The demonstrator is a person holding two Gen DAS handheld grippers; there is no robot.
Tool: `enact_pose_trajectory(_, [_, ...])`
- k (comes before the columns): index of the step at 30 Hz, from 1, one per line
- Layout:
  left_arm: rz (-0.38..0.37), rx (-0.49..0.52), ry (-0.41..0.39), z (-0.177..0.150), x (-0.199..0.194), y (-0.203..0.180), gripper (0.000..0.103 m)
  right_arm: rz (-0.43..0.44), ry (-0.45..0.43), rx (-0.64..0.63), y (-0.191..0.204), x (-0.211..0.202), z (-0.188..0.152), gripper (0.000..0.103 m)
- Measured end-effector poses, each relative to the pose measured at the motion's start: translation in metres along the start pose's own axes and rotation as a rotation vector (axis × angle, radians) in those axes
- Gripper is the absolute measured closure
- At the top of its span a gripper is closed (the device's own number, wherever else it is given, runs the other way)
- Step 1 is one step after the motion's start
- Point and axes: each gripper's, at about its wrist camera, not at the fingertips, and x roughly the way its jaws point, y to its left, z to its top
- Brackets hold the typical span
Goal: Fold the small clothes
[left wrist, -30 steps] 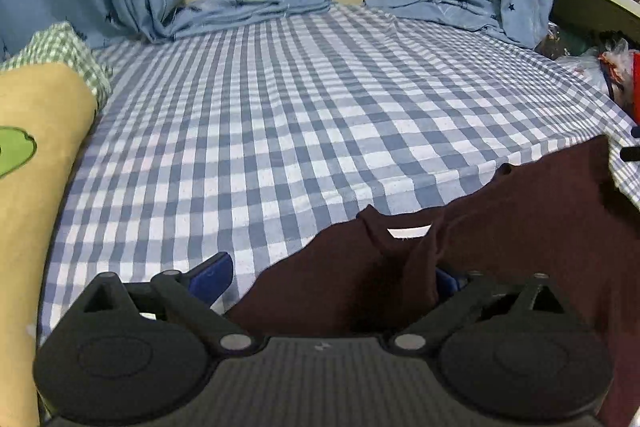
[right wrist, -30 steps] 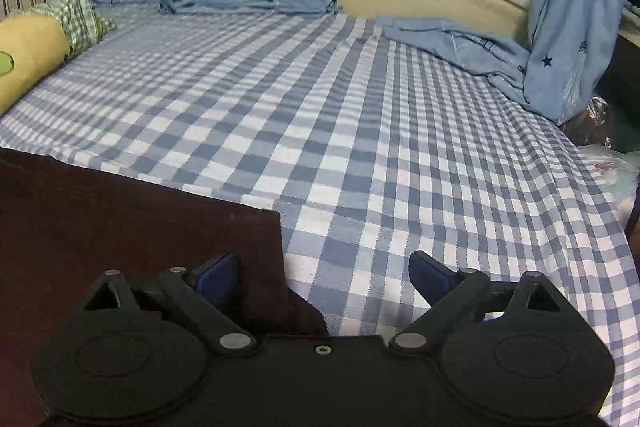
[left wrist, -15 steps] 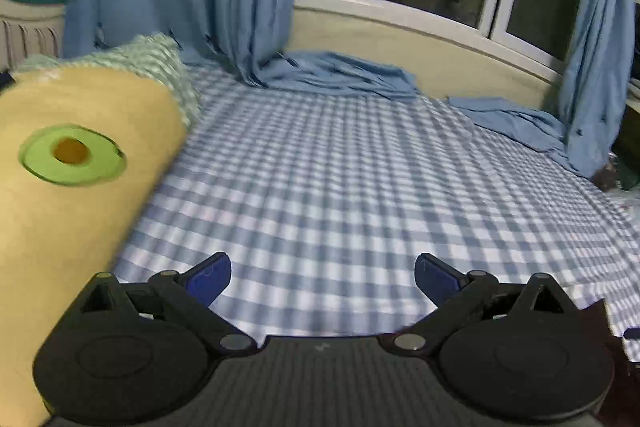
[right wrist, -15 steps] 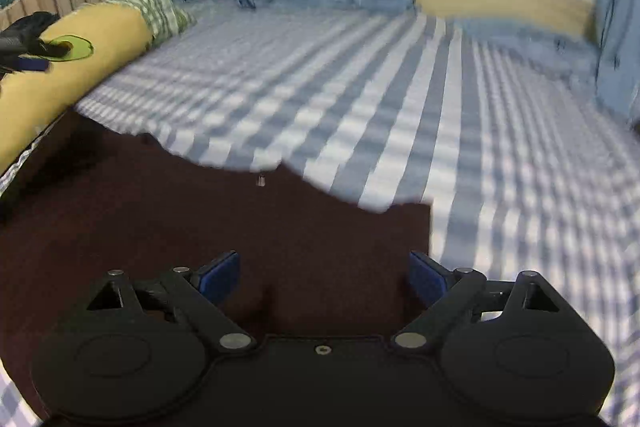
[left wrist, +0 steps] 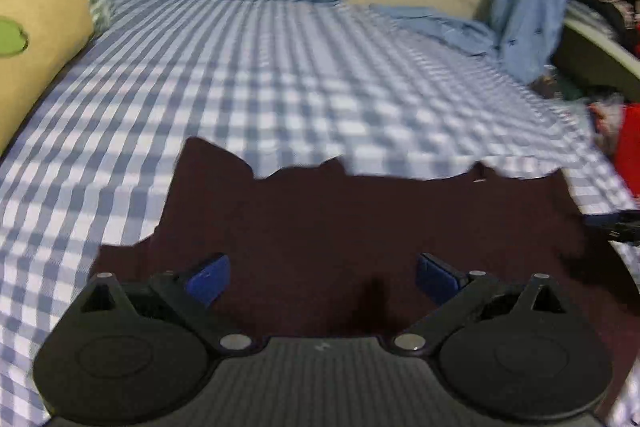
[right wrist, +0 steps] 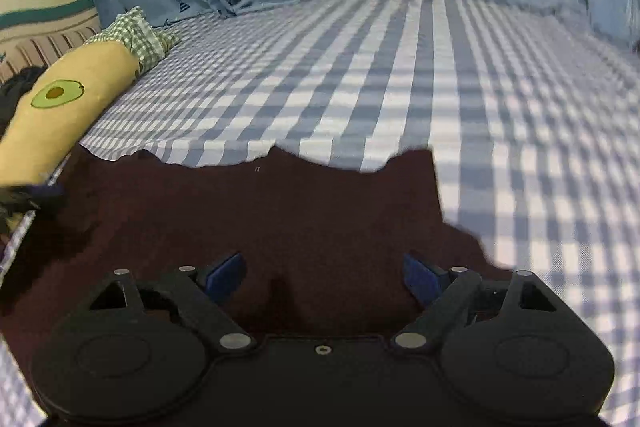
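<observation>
Checked bedsheet (left wrist: 280, 75), dark maroon garment (left wrist: 360, 227) spread flat

no readable text, labels or numbers

Maroon garment (left wrist: 360, 219) on checked bed (left wrist: 248, 75)

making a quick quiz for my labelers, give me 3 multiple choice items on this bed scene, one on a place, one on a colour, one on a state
1. Where does the yellow bolster pillow lie?
A. along the bed's left edge
B. at the bed's middle
C. on the windowsill

2. What colour is the garment?
A. white
B. dark maroon
C. green

3. How do the left gripper and right gripper stand?
A. both shut on cloth
B. one open, one shut
C. both open

Answers: 1 A, it lies along the left side of the checked sheet in both views. 2 B, the cloth is dark maroon against the blue checks. 3 C, each pair of blue pads stands wide apart above the garment.
</observation>
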Motion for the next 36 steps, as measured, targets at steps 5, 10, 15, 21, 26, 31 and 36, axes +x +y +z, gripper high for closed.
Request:
enact_pose_trajectory(5, [0.137,-0.022,-0.031,-0.004,0.011,0.02,0.014,-0.033,0.001,0.022,-0.01,0.022,-0.004,0.021])
enact_pose_trajectory(10, [0.135,-0.03,-0.043,-0.007,0.005,0.031,0.019,-0.038,-0.001,0.096,-0.036,0.031,-0.005,0.042])
enact_pose_trajectory(15, [0.186,0.029,-0.039,-0.008,0.003,0.012,0.014,-0.074,0.011,0.064,-0.029,0.032,-0.006,0.042])
enact_pose_trajectory(21, [0.091,0.001,-0.079,-0.032,-0.062,0.002,0.001,-0.039,-0.06,-0.03,0.008,-0.038,-0.029,0.021])
enact_pose_trajectory(26, [0.1,0.106,-0.115,-0.084,-0.12,-0.021,0.001,0.005,-0.113,-0.079,0.043,-0.094,-0.086,0.02])
enact_pose_trajectory(31, [0.133,0.083,-0.161,-0.15,-0.167,0.0,0.001,-0.051,-0.233,0.001,0.033,-0.14,-0.149,0.022])
enact_pose_trajectory(36, [0.13,0.106,-0.184,-0.195,-0.19,0.033,0.009,-0.091,-0.219,0.056,0.0,-0.15,-0.183,0.023])
